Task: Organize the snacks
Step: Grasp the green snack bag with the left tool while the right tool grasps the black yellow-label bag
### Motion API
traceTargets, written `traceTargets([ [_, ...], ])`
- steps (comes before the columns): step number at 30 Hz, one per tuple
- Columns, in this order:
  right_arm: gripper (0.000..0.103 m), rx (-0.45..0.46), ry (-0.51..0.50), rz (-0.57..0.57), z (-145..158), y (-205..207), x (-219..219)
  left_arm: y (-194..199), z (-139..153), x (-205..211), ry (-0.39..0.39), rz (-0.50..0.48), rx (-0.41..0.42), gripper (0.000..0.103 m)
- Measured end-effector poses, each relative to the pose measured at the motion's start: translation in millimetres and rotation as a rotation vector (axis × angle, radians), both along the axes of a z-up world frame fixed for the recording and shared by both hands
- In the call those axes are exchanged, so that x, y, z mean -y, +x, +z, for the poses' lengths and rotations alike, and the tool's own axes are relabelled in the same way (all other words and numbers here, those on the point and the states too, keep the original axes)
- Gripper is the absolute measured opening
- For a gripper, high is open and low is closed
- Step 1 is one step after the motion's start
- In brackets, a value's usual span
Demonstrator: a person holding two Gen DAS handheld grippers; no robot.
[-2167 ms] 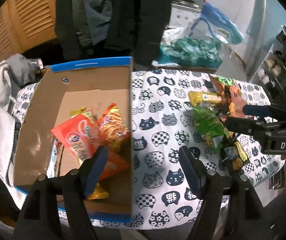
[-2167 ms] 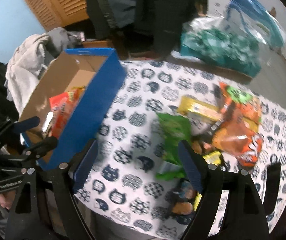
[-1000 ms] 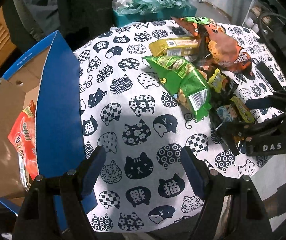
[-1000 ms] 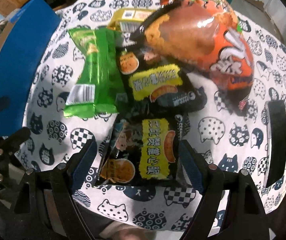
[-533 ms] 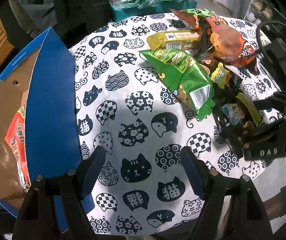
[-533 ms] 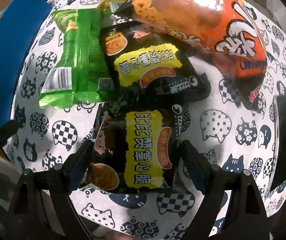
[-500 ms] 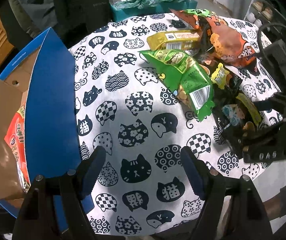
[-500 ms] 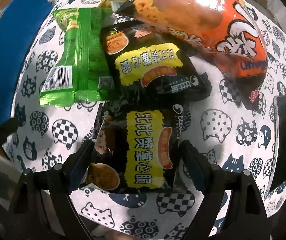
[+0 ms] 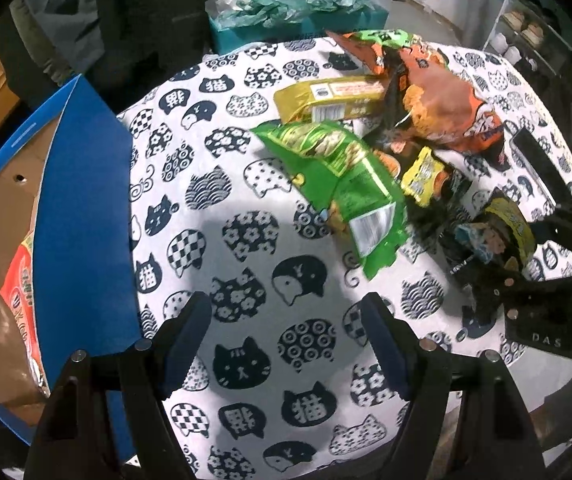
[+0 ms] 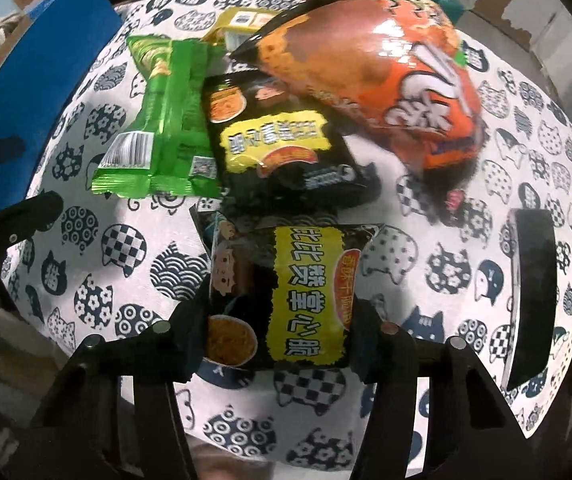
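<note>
My right gripper (image 10: 278,320) is shut on a black and yellow snack packet (image 10: 286,296), which also shows in the left wrist view (image 9: 498,232). Beyond it lie a second black and yellow packet (image 10: 282,140), a green packet (image 10: 170,120), a yellow packet (image 10: 242,20) and a big orange bag (image 10: 374,64). My left gripper (image 9: 286,340) is open and empty above the cat-print tablecloth (image 9: 238,240). A blue cardboard box (image 9: 82,220) with a red packet (image 9: 18,308) inside stands at the left.
A black strip (image 10: 534,292) lies on the cloth at the right. A teal box with crumpled tissue (image 9: 294,4) sits beyond the table. The table's near edge runs just under both grippers.
My right gripper has closed on the near black and yellow packet. My left gripper has moved slightly nearer the cloth and stays open.
</note>
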State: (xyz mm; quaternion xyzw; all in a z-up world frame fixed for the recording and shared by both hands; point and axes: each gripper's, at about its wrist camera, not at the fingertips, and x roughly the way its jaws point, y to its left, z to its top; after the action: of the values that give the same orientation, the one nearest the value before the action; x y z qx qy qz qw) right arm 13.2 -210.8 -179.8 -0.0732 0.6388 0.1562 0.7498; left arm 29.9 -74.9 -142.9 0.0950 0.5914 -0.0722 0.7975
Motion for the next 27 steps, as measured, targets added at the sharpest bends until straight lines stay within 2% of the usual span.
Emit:
traceTargets([
  [6,0.055,0.068,0.040,-0.039,25.2,3.6,19.0,9.2,7.3,7.2,-0.075,0.016,0.011,0.079],
  [12,0.056,0.141,0.041,-0.076,43.8,19.3,42.1,20.4,6.1,14.6,-0.098,0.036,0.007,0.079],
  [19,0.056,0.179,0.013,-0.117,51.8,26.3,62.0,40.1,3.0,20.3,-0.145,0.084,-0.010,0.079],
  [24,0.056,0.187,0.019,-0.139,47.8,35.1,69.7,52.3,2.5,28.5,-0.171,0.112,-0.001,0.086],
  [27,0.056,0.182,0.024,-0.145,45.6,35.1,73.5,60.8,-4.5,34.9,-0.176,0.129,-0.025,0.086],
])
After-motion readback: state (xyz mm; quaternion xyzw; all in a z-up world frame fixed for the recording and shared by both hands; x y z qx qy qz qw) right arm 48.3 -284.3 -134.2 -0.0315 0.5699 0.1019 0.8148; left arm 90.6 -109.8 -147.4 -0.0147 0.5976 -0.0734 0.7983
